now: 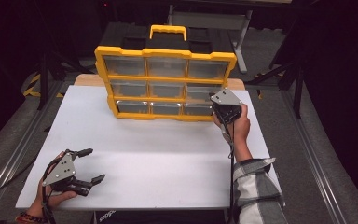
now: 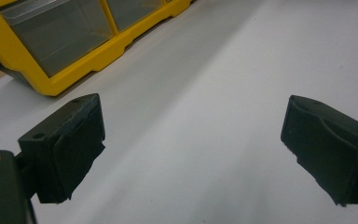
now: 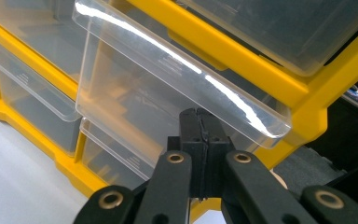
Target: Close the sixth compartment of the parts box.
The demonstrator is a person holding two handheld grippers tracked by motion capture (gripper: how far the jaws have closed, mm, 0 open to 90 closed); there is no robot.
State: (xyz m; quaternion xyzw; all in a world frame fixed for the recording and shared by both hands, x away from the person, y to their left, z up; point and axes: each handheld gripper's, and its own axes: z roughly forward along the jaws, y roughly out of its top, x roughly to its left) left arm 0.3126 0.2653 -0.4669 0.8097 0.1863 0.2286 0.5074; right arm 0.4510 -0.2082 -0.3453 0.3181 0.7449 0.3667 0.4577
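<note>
At the near left corner of the white table (image 1: 168,158), left claw (image 1: 94,164) held low in a hand, jaws spread wide with only bare tabletop between them, well apart from everything else. In the left gripper view, same wide gap between the two black pads, a corner of the yellow organiser (image 2: 51,51) visible far off at upper left.

Toward the back centre, yellow organiser (image 1: 165,84) standing upright on the table, nine clear drawers in three rows, carry handle on top.

At its right edge, right claw (image 1: 218,108) gripped in a hand, sleeve trailing toward the near edge. In the right gripper view, right claw (image 3: 200,122) pressed together, tips right at the underside of a clear drawer (image 3: 168,88) that juts out from the frame; nothing visibly pinched between the pads.
</note>
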